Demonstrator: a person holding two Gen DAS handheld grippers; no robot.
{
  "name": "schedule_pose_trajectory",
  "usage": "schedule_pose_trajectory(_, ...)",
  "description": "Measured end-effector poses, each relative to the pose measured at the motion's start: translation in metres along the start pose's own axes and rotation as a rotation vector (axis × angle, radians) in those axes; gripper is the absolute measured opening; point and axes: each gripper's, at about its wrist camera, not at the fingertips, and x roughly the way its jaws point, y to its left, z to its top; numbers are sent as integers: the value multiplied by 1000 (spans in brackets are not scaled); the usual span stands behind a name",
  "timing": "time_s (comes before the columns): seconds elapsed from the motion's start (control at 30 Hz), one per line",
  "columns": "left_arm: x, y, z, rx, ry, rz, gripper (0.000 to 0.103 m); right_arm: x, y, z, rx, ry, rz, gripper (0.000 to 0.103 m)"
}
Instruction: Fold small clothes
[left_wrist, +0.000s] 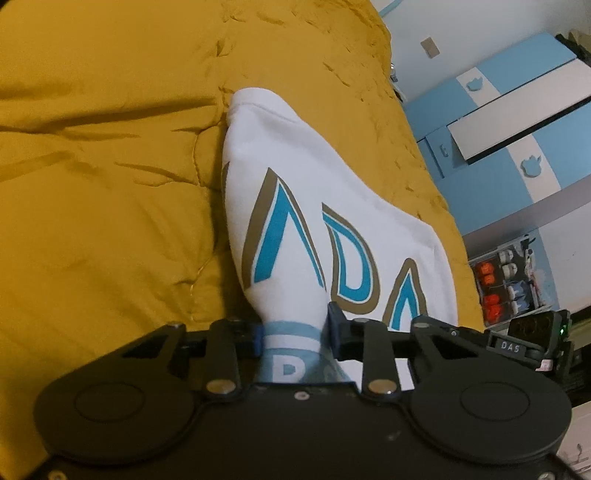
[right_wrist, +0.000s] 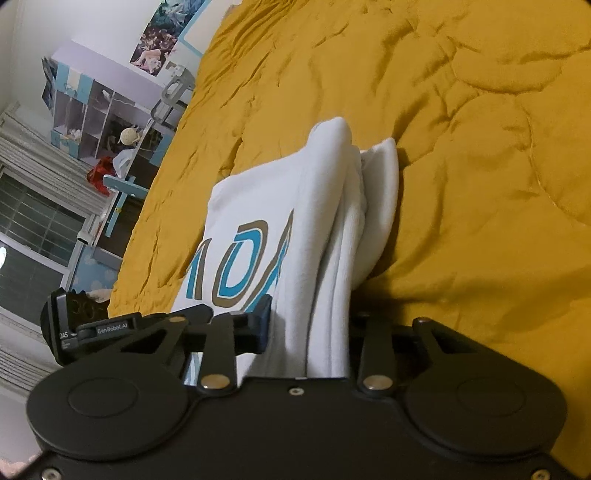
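Here, both tongs clamped on the white garment (left_wrist: 295, 206): left gripper (left_wrist: 295, 338) pinching the corner with the pale blue stripes, right gripper (right_wrist: 308, 328) closed on a thick bundle of folded layers. Garment hanging between the two, far end trailing onto the mustard quilt (left_wrist: 92, 166), blue and gold lettering facing out. Probably mid-fold, carrying the held edge over. Best done by keeping both grips level and equally taut, lowering the far edge first, then laying the rest flat so layers stack without sliding; releasing only once the cloth rests on the bed. Quilt rumpled and soft, so likely to wrinkle the fold underneath; worth smoothing after. Around: blue and white wardrobe (left_wrist: 509, 122) past the bed's edge, shelving (right_wrist: 96, 110) and a window (right_wrist: 33, 229) on the other side, all well apart, nothing blocking the move
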Motion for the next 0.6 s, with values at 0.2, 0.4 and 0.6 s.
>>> schedule_pose_trajectory(0.2, -15, -15, 5, 45, -21, 6, 25, -9, 19, 4, -21, -27, -21, 27)
schedule_pose_trajectory(0.4, -42, -29, 10, 99, -49, 6, 24, -20, 45, 11, -69, -42, -20, 27)
schedule_pose_trajectory(0.6, -92, -27, 21, 125, -120, 25, 24, -11, 88, 15, -115, -52, 18, 27)
